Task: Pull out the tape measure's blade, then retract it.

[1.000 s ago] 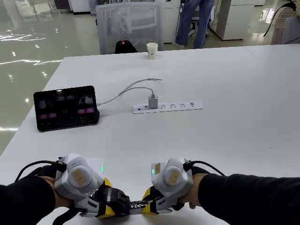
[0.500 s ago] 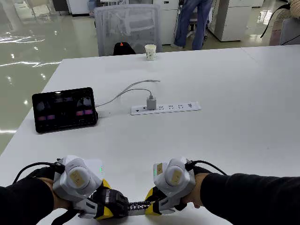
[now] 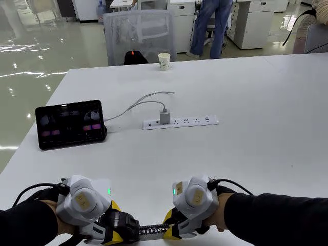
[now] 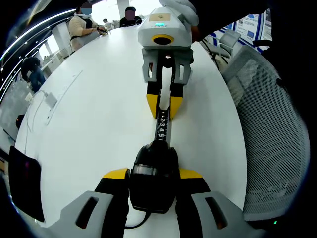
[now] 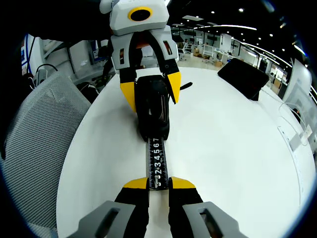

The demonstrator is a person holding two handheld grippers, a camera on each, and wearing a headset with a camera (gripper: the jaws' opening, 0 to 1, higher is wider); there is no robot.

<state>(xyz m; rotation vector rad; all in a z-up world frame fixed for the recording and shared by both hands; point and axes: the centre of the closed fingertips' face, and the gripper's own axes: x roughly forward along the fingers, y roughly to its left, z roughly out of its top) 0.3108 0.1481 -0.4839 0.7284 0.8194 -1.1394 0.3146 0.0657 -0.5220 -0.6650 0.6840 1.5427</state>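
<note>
Left hand-held gripper (image 4: 153, 174) clamped around black boxy tape measure case (image 4: 154, 161) at near edge of white bench (image 3: 230, 154). Right hand-held gripper (image 5: 158, 184) pinching tip of black white-numbered blade (image 5: 157, 158); short stretch out between the two.

Glossy floor (image 3: 31, 51), grey mesh chair (image 3: 141, 31)

Blade (image 5: 157, 163): white numerals on black. In your right gripper view you read 2, 3, 4, 5, 6, 7; in your left gripper view you read 2, 3, 4, 5.
</note>
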